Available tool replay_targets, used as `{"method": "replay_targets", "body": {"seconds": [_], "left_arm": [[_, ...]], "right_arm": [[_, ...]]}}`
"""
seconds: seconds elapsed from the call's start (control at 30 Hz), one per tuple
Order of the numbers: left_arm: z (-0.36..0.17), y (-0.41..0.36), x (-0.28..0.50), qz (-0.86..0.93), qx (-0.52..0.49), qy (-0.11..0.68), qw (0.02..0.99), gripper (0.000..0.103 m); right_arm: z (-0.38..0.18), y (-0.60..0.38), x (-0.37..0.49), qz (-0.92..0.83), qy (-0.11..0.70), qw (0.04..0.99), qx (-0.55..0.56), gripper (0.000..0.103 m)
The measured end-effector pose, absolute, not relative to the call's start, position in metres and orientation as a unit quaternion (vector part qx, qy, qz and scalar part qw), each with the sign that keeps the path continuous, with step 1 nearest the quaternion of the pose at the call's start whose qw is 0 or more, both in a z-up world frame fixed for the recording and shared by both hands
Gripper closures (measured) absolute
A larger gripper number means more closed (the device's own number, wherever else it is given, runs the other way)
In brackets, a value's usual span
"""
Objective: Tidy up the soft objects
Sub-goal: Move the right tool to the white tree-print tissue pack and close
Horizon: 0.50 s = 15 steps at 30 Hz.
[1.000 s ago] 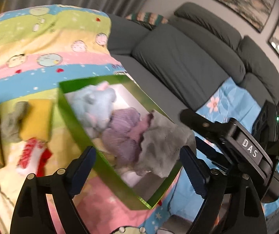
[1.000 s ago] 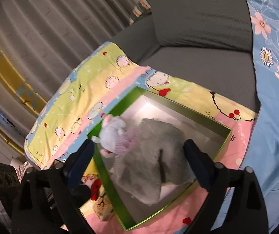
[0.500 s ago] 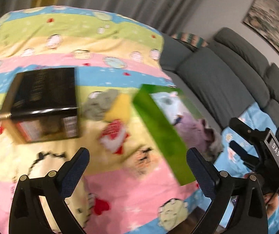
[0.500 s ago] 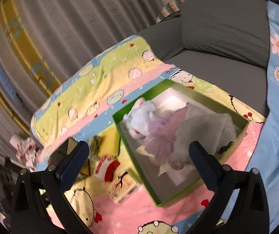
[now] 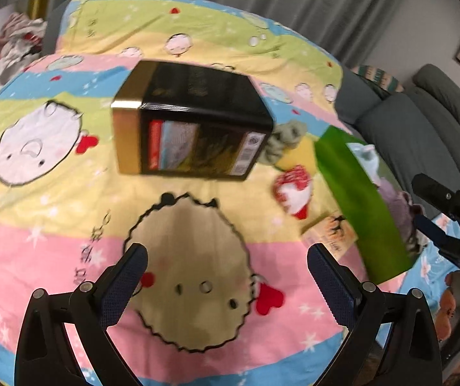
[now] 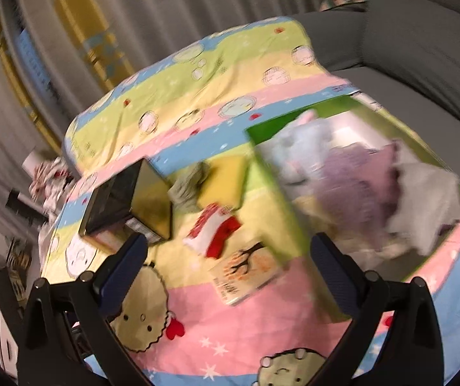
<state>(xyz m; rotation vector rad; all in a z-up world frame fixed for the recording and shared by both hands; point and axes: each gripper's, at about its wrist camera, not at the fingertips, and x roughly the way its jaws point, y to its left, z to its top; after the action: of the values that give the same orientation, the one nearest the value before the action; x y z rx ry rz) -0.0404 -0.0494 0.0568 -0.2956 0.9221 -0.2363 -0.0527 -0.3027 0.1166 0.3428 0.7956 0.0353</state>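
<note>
A green box (image 6: 271,199) (image 5: 358,206) on the cartoon blanket holds a pale blue plush (image 6: 300,148), a purple soft item (image 6: 358,177) and a grey soft item (image 6: 423,206). Left of it lie a red-and-white soft item (image 6: 214,228) (image 5: 294,193), a grey-green soft item (image 6: 188,186) (image 5: 284,141) and a yellow pad (image 6: 223,183). My left gripper (image 5: 226,276) is open and empty above the blanket. My right gripper (image 6: 230,263) is open and empty; it also shows in the left wrist view (image 5: 436,215), by the box.
A black and gold box (image 5: 191,125) (image 6: 127,202) stands on the blanket (image 5: 53,225). A small orange booklet (image 6: 246,273) (image 5: 329,234) lies beside the green box. A grey sofa (image 5: 423,122) is to the right. Curtains hang behind.
Both grippers have pulled back and swung left from the green box. The black and gold box and loose items have come into view. The grey item stays in the box.
</note>
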Motion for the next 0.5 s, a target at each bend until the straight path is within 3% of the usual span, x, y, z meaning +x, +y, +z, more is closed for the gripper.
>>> {"method": "replay_targets", "body": {"seconds": [0.2,0.5], "left_arm": [[0.036,-0.042,-0.047,-0.099,-0.149,0.459,0.870,0.004],[0.026,-0.032,-0.052,-0.100,-0.163,0.466,0.864,0.004]], "right_arm": [[0.081,-0.273,-0.032,0.021,0.454,0.881,0.132,0.015],[0.044,-0.254,-0.011,-0.057,0.507,0.859,0.044,0.015]]}}
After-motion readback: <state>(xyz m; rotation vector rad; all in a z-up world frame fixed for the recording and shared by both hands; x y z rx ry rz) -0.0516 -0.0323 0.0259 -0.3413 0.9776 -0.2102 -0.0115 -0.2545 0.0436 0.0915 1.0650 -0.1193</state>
